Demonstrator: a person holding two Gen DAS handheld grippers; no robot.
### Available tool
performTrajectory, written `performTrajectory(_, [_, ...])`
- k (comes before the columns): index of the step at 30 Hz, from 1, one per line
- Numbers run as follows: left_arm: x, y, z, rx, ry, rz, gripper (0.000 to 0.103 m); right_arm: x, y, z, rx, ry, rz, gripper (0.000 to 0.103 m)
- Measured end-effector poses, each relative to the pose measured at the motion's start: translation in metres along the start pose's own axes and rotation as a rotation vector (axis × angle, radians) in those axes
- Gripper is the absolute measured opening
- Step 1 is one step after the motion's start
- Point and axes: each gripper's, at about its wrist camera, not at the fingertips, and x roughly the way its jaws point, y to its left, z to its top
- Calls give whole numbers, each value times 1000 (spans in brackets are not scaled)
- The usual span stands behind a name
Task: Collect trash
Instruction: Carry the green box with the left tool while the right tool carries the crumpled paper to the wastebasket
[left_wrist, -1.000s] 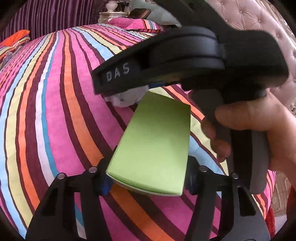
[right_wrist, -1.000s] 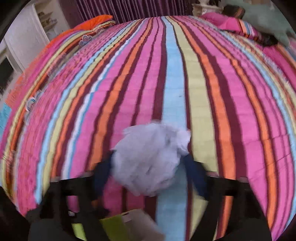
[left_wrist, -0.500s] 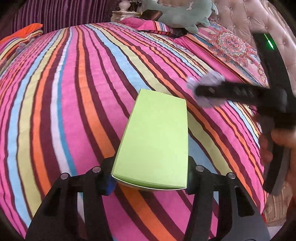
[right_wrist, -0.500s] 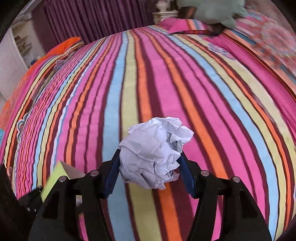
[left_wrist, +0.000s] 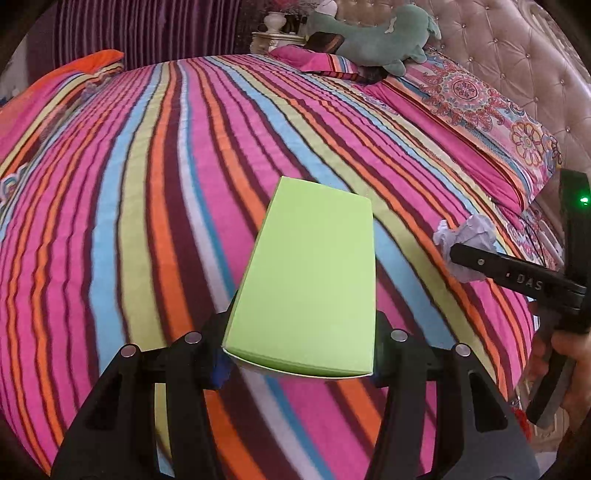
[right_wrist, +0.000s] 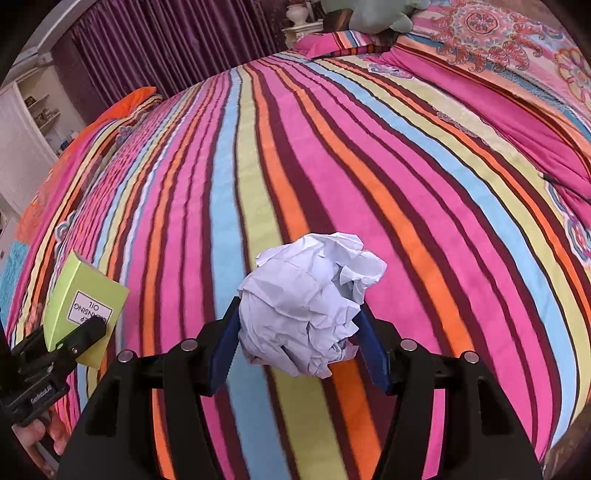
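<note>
A light green carton is clamped between the fingers of my left gripper, held above the striped bedspread. My right gripper is shut on a crumpled ball of white paper, also lifted off the bed. In the left wrist view the right gripper with the paper ball shows at the right edge, held by a hand. In the right wrist view the green carton, with a white label, appears at lower left in the left gripper.
A green plush toy lies on pillows at the bed's head, before a tufted headboard. Purple curtains hang beyond the far side. A white shelf unit stands at the left.
Both grippers have swung sideways over the bed with their loads. The right gripper, first right in front of the left camera, has moved off to the right edge. More of the pillows and headboard shows.
</note>
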Motion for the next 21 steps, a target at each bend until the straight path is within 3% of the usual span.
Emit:
performTrajectory(12, [-54, 4, -80, -10, 13, 84, 53, -42, 9, -62, -33, -22, 13, 57])
performTrajectory(21, [-97, -7, -133, -16, 3, 100, 53, -77, 9, -115, -11, -23, 40, 57])
